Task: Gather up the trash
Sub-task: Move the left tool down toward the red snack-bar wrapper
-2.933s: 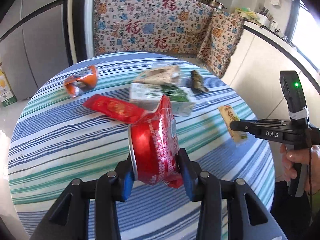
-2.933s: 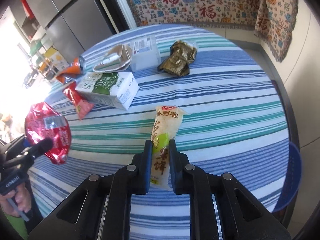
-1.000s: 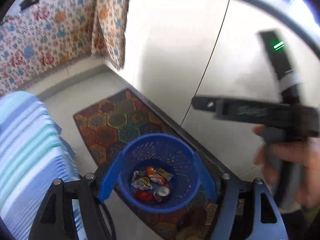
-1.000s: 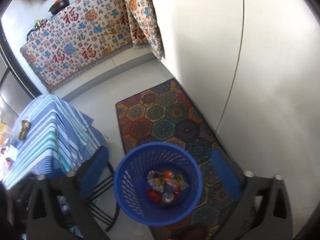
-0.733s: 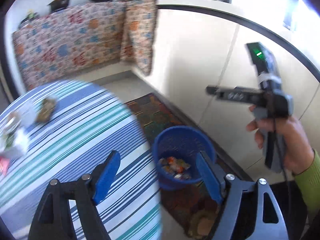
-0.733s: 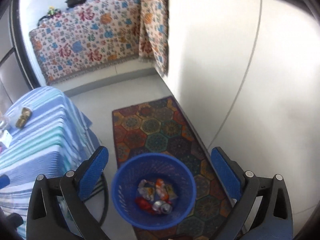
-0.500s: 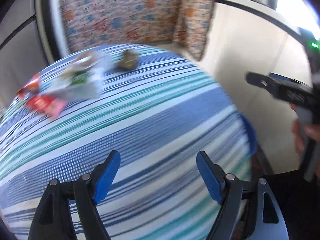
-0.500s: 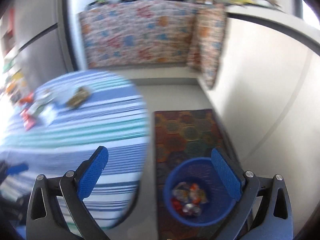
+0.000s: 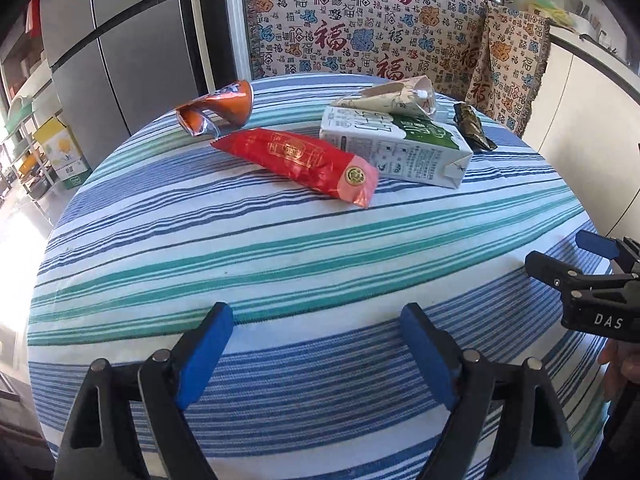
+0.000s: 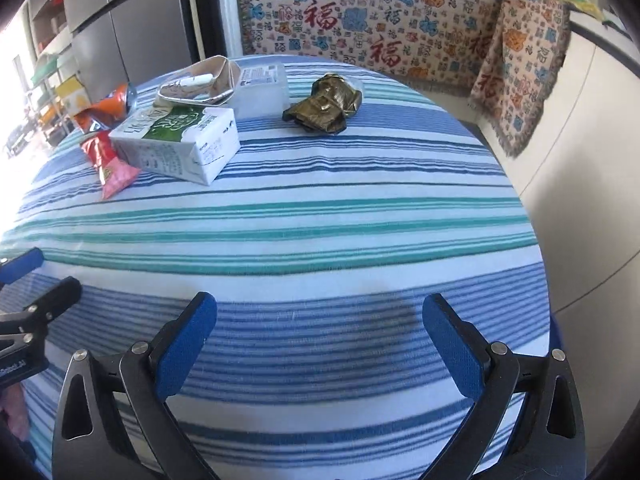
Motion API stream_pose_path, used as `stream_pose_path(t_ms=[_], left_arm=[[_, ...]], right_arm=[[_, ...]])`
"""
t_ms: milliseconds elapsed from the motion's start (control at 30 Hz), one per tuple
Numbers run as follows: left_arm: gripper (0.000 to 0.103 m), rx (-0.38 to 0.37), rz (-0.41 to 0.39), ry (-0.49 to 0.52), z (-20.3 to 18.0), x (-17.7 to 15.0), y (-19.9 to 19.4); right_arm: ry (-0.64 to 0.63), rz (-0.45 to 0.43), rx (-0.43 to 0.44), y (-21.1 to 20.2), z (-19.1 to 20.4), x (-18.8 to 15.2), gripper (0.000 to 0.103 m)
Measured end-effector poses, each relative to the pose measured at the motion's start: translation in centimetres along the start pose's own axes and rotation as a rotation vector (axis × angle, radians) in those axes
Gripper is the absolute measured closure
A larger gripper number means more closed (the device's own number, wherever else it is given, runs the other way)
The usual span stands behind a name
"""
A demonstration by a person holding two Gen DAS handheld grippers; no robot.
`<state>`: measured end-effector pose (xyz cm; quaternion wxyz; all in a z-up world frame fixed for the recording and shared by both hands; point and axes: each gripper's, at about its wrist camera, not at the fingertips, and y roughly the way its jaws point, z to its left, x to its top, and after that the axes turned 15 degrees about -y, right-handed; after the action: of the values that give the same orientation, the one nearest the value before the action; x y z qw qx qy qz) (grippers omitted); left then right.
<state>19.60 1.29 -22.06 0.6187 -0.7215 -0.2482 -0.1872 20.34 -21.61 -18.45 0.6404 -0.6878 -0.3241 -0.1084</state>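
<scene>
Currently both empty: left tool (image 9: 316, 330) jaws opening, nothing between them; right tool (image 10: 320, 320) jaws wide apart. Trash sits well ahead on the striped counter (image 9: 280, 248): red wrapper (image 9: 296, 162), milk carton (image 9: 396, 148), crushed orange can (image 9: 218, 110), dark wrapper (image 10: 324, 104).
</scene>
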Motion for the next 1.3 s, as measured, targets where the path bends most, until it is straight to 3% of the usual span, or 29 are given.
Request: stream_pose_path(t_ms=[200, 900, 1067, 1167, 1300], left_arm=[[0.0, 0.009, 0.013, -0.006, 0.1, 0.6, 0.8], [0.0, 0.008, 0.025, -0.016, 0.5, 0.8, 0.8], [0.0, -0.096, -0.012, -0.149, 1.3, 4.5, -0.3], [0.0, -0.096, -0.047, -0.233, 0.8, 7.7, 0.3], [0.0, -0.067, 0.029, -0.293, 0.2, 9.1, 3.6]], right_arm=[[0.029, -0.006, 0.043, 1.6, -0.2, 1.3, 0.0], [0.037, -0.009, 0.039, 1.9, -0.3, 1.5, 0.0], [0.037, -0.009, 0.039, 1.9, -0.3, 1.5, 0.0], [0.037, -0.009, 0.039, 1.9, -0.3, 1.5, 0.0], [0.037, -0.009, 0.039, 2.0, -0.3, 1.6, 0.0]])
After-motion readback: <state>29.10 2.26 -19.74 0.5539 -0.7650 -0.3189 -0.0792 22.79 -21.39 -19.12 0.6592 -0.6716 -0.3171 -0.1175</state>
